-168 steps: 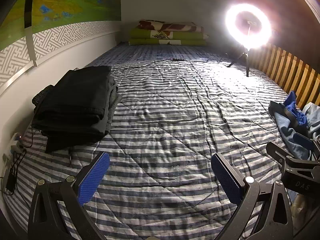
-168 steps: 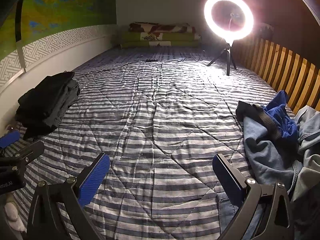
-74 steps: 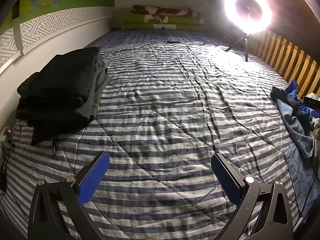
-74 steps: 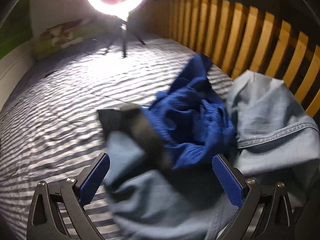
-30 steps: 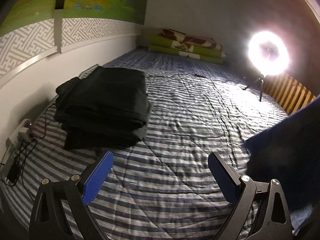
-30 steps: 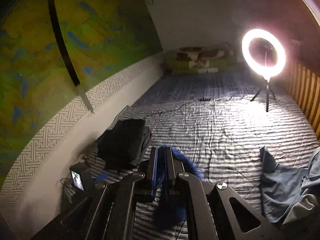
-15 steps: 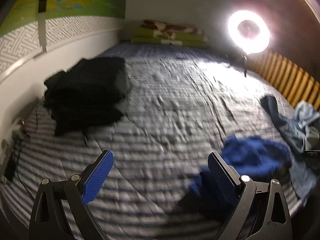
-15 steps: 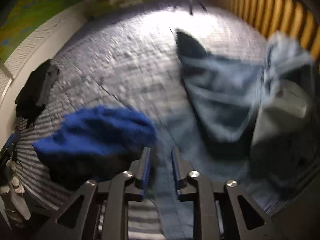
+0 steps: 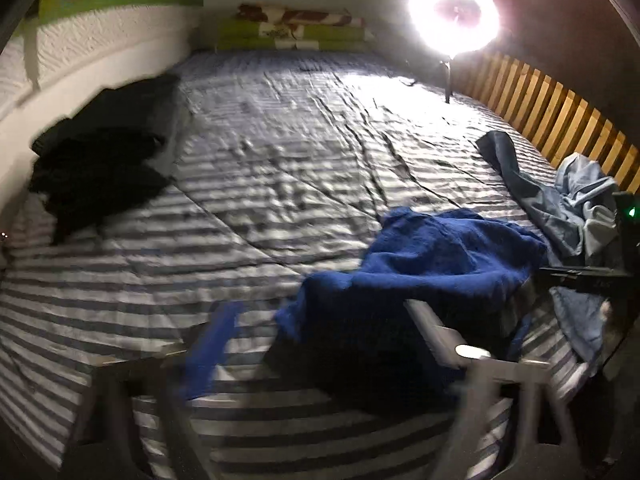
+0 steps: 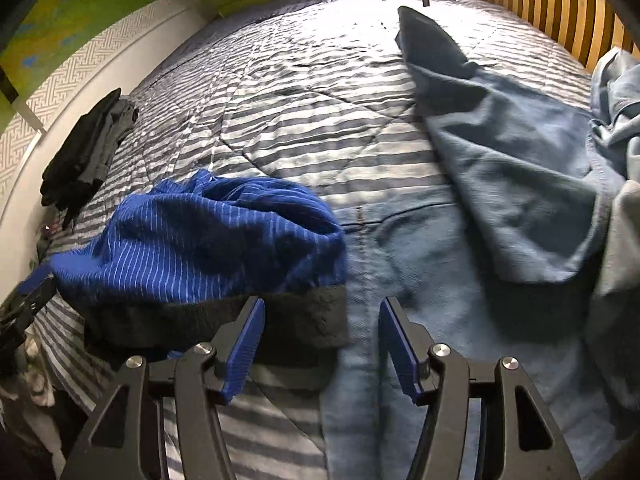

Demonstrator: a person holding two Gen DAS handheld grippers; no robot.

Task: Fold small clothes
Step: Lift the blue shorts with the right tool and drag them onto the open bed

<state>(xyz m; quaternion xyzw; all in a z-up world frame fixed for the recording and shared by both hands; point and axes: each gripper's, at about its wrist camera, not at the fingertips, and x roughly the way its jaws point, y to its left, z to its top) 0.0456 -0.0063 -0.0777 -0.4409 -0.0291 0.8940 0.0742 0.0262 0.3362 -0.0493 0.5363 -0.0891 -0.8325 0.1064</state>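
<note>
A crumpled blue striped garment with a black waistband lies on the striped quilt. My right gripper is open just behind the waistband's right end and holds nothing. In the motion-blurred left wrist view, the same blue garment lies right of centre. My left gripper is open and hovers at its near edge, with its right finger over the cloth. The left gripper's tip shows at the left edge of the right wrist view.
Folded black clothes are stacked by the left wall. A heap of denim garments covers the right side of the bed, beside a wooden slatted rail. A lit ring light on a tripod and pillows stand at the far end.
The right gripper carried the blue garment from the denim heap to the middle of the bed, then opened and let it go. The left gripper swung towards it.
</note>
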